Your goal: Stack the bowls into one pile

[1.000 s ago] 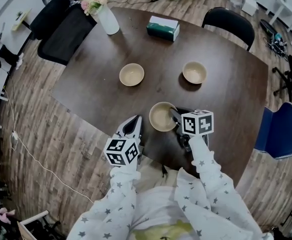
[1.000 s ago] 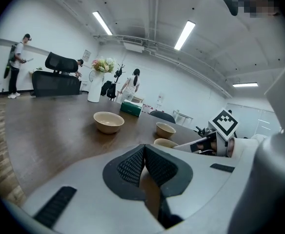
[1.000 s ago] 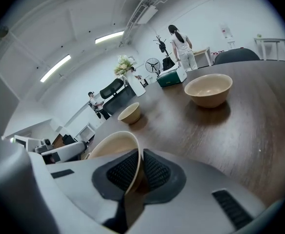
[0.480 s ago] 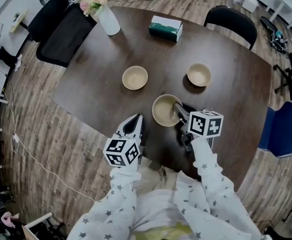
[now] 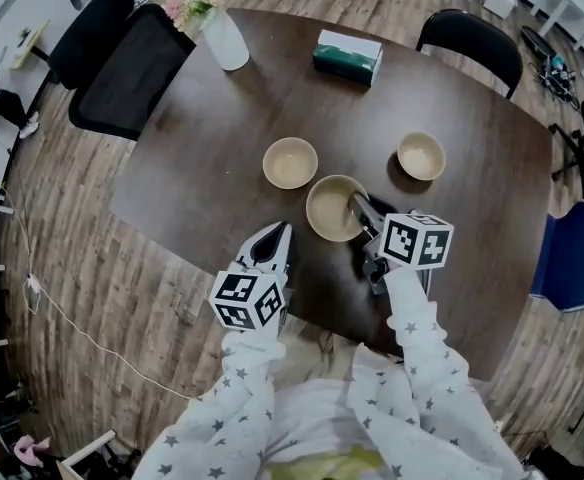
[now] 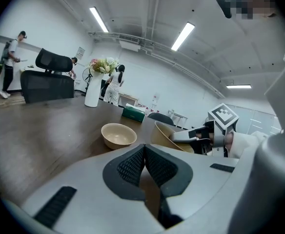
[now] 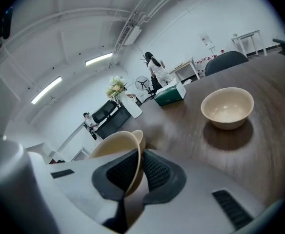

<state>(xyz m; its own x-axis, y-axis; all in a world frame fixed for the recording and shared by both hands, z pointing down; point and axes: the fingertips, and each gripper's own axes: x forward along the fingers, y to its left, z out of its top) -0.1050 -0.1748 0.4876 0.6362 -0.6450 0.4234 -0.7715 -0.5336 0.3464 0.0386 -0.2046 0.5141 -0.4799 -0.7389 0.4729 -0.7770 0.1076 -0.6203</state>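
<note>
Three tan bowls are in view on the dark wooden table [image 5: 197, 138]. One bowl [image 5: 290, 162] [image 6: 118, 134] sits left of centre, and another [image 5: 421, 155] [image 7: 228, 107] sits to the right. My right gripper [image 5: 358, 208] [image 7: 136, 172] is shut on the near rim of the third bowl [image 5: 332, 210] [image 7: 114, 150] [image 6: 168, 135], which hangs tilted just above the table, next to the left bowl. My left gripper [image 5: 280, 230] [image 6: 144, 152] hovers at the table's near edge, shut, with nothing between its jaws.
At the far side of the table stand a white vase of flowers [image 5: 222, 38] and a green tissue box [image 5: 347, 56]. Black chairs [image 5: 127, 63] [image 5: 472, 38] and a blue chair [image 5: 572, 268] surround the table. People stand in the room's background.
My right gripper has lifted the bowl and carried it away from me and leftward, closer to the left bowl. The left gripper has edged forward slightly.
</note>
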